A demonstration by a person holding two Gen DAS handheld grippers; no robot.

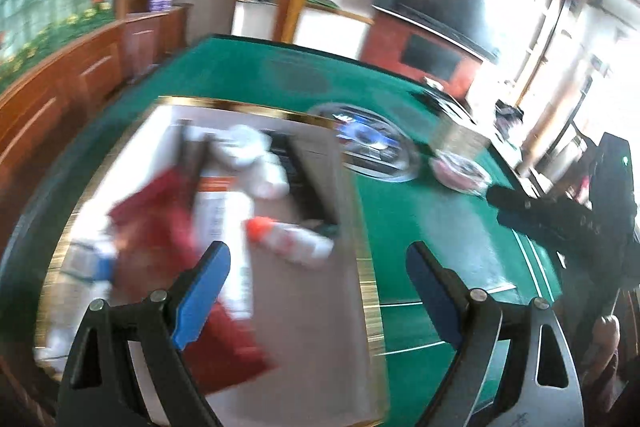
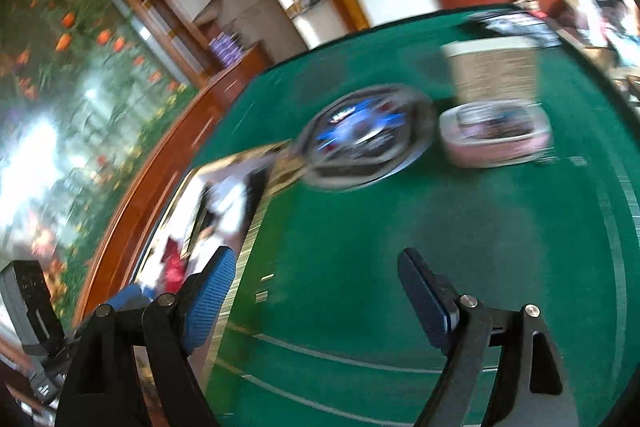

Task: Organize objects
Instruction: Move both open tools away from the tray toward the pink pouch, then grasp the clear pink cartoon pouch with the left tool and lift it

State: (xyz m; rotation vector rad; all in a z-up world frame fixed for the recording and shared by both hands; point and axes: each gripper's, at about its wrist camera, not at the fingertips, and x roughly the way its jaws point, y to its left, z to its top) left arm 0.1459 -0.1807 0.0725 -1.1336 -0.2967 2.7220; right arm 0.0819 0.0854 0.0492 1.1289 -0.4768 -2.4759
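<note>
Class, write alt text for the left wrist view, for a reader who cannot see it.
The left gripper, jaws open and empty, hangs over a gold-rimmed rectangular tray on a green felt table. The tray holds a red packet, a white bottle with an orange cap and blurred white items. Beyond sits a round glass dish.

Motion blur smears the items in the gold-rimmed tray (image 1: 366, 291) and the round glass dish (image 2: 368, 139), unreadable.

Bare green table (image 2: 400, 247) ahead, gold-rimmed tray (image 1: 366, 267) left, round dish (image 2: 360, 139) and pink box (image 2: 496, 143) beyond
</note>
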